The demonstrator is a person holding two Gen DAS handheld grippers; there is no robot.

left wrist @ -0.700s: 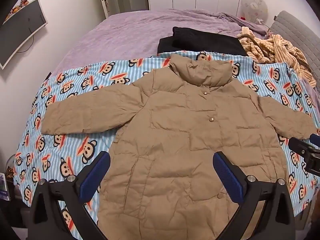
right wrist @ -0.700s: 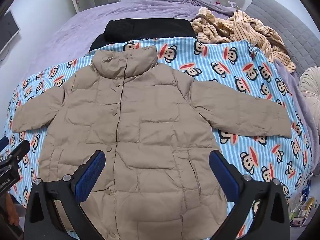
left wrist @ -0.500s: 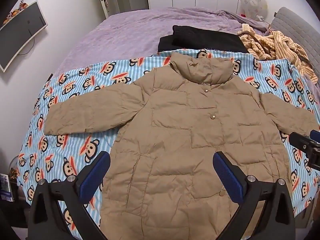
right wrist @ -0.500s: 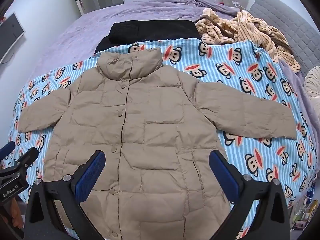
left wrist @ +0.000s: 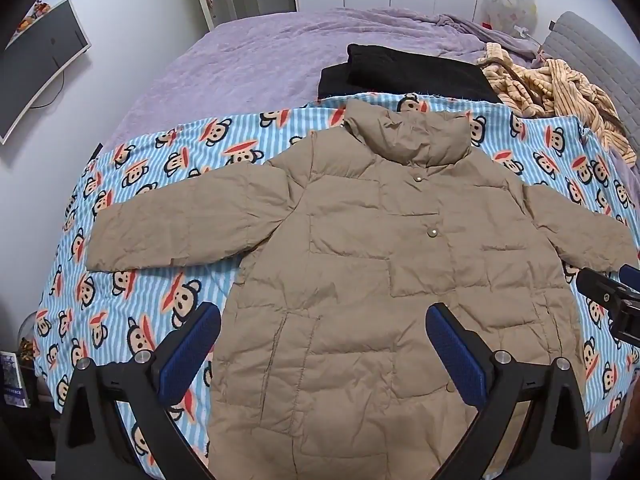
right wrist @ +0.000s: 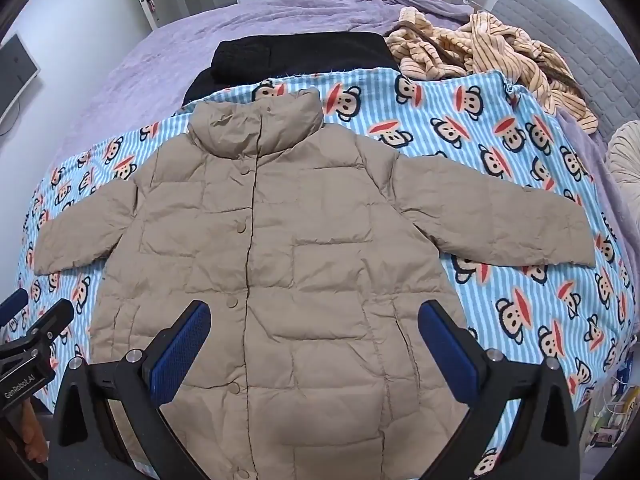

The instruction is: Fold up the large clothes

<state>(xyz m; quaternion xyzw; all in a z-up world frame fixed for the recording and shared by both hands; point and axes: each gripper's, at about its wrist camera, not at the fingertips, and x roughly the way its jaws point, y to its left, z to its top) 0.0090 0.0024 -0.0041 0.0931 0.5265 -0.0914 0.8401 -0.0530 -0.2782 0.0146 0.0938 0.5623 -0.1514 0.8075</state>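
A tan puffer jacket (left wrist: 360, 264) (right wrist: 280, 248) lies flat and buttoned, front up, both sleeves spread out, on a blue striped monkey-print blanket (left wrist: 160, 280) (right wrist: 520, 280). My left gripper (left wrist: 323, 350) hangs open above the jacket's lower left half, with nothing between its blue pads. My right gripper (right wrist: 314, 346) hangs open above the lower right half, also with nothing held. Each gripper shows at the edge of the other's view: the right gripper (left wrist: 612, 304) at the right edge, the left gripper (right wrist: 32, 340) at the left edge.
The blanket lies on a purple bed cover (left wrist: 260, 52). Behind the collar sits a folded black garment (left wrist: 400, 76) (right wrist: 296, 60), and a heap of tan striped clothes (left wrist: 560, 96) (right wrist: 480, 52) lies at the back right. A grey headboard (right wrist: 560, 32) borders the right; a monitor (left wrist: 36, 60) hangs on the left wall.
Both grippers have drawn back and up a little, so the jacket sits lower and smaller in both views. The jaws stay wide open. The jacket has not moved.
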